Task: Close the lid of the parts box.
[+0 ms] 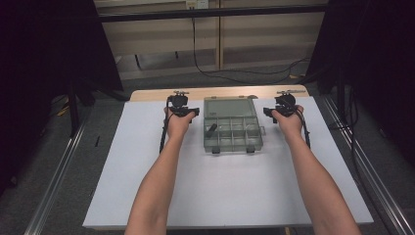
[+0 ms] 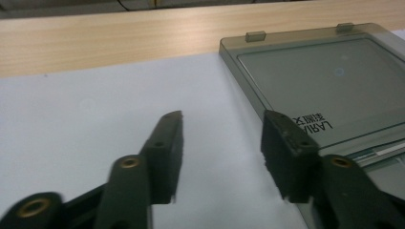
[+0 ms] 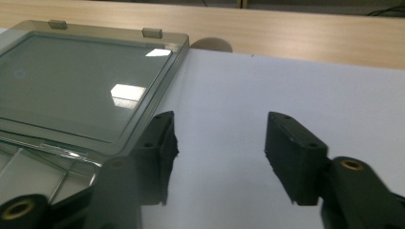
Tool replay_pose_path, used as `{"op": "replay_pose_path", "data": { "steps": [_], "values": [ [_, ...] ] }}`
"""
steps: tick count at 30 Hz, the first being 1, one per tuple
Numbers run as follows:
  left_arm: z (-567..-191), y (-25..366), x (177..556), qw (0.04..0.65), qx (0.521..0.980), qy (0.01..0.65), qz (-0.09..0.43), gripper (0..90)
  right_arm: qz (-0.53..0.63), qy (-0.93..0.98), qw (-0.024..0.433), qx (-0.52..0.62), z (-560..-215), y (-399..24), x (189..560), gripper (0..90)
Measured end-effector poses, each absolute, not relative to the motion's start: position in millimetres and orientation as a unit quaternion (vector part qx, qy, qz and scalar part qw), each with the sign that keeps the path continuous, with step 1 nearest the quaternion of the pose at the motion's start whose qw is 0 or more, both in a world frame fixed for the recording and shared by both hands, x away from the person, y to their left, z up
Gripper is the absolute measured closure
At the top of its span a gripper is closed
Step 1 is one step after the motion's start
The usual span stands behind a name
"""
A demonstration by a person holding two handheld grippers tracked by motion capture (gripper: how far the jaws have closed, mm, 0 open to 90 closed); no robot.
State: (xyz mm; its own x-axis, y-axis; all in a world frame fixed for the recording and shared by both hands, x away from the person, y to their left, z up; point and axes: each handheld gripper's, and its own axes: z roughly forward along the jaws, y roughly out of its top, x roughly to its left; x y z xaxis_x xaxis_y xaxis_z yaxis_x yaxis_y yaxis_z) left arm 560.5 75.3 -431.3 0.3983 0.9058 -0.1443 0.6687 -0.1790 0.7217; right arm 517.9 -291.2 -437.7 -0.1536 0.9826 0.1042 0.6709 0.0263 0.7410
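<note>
1. We take the organizer box (image 1: 233, 124) as our landmark: a smoky clear plastic case lying open on the white sheet (image 1: 147, 186) that covers the table, its lid (image 1: 229, 107) laid flat on the far side and its compartment tray (image 1: 234, 136) on the near side.
2. We see a small dark item (image 1: 211, 129) in a left-hand compartment of the tray; what it is we cannot tell.
3. The left gripper (image 1: 192, 112) sits just beside the box's left edge, level with the line where lid meets tray. In the left gripper view (image 2: 220, 143) we see the jaws apart with nothing but white sheet between them, one jaw right at the lid's edge. We read it as released, holding nothing.
4. The right gripper (image 1: 268, 112) sits just off the box's right edge, opposite the left one. In the right gripper view (image 3: 218, 143) its jaws stand apart over bare sheet, one jaw next to the lid's rim. Released too, nothing grasped.
5. Beyond the box's far edge we see a strip of bare wooden tabletop (image 1: 156, 93).
6. Both forearms come in from the near side, one on each flank of the box.
</note>
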Motion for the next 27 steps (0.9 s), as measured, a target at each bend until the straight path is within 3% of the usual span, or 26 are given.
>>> {"op": "replay_pose_path", "data": {
  "steps": [9,14,27],
  "values": [
    [-444,72,568,0.371,0.743,0.54,0.134,78.5,0.335,0.688,0.197,0.612,-451,-284,528,78.1],
    [-449,70,569,0.356,0.752,0.54,0.127,88.9,0.335,0.686,0.184,0.619,-459,-286,531,87.6],
    [-458,60,579,0.364,0.748,0.541,0.128,90.0,0.346,0.692,0.17,0.611,-462,-277,545,90.0]
  ]
}}
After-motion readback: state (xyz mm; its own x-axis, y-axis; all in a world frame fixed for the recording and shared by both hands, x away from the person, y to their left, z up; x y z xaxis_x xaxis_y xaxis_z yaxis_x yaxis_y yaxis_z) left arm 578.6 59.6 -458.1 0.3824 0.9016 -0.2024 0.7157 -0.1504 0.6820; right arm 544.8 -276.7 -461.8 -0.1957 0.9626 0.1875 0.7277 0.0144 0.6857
